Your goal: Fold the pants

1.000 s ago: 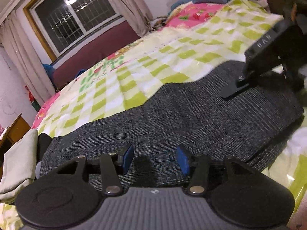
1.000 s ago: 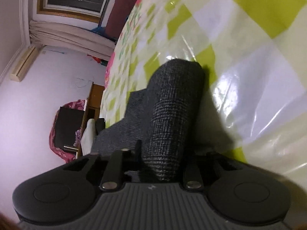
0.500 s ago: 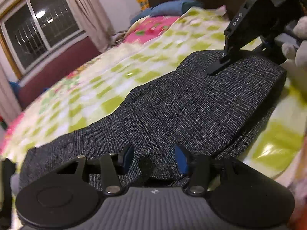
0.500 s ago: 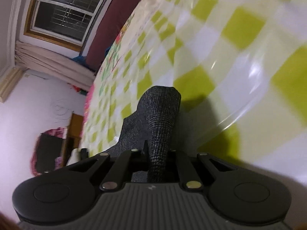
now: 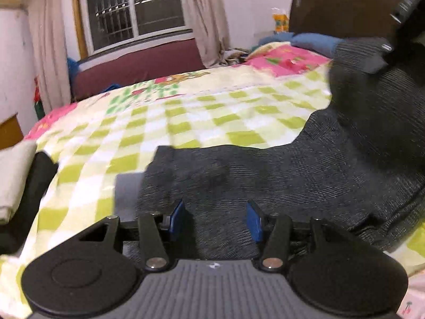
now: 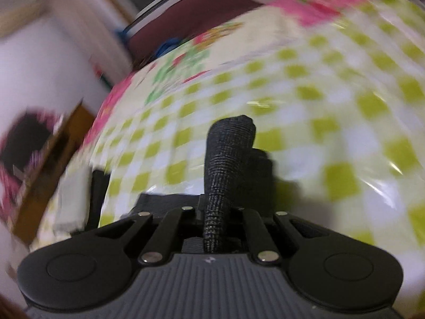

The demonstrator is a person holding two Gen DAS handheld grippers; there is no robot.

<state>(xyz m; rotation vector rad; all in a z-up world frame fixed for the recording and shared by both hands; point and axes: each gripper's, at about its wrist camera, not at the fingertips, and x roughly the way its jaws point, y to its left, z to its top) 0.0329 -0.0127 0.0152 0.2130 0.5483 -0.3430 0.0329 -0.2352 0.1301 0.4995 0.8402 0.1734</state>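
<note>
Lying spread across the bed's glossy yellow-green checked cover [image 5: 186, 122]: dark grey knitted fabric pants [image 5: 265, 175], one end being lifted up on the right. Right gripper [image 6: 215, 212] pinching a bunched ridge of that cloth between closed jaws. Left gripper [image 5: 215, 218] hovering low over the flat part, blue-padded jaws spread apart, holding nothing. Probably handling soft, floppy and fairly light, sagging wherever unsupported, so taking hold at a corner or hem edge seems best. Likely sliding easily on that shiny cover. Sitting behind: barred dark window [image 5: 135, 18], beige curtains [image 5: 202, 18], brown headboard [image 5: 342, 13].
</note>
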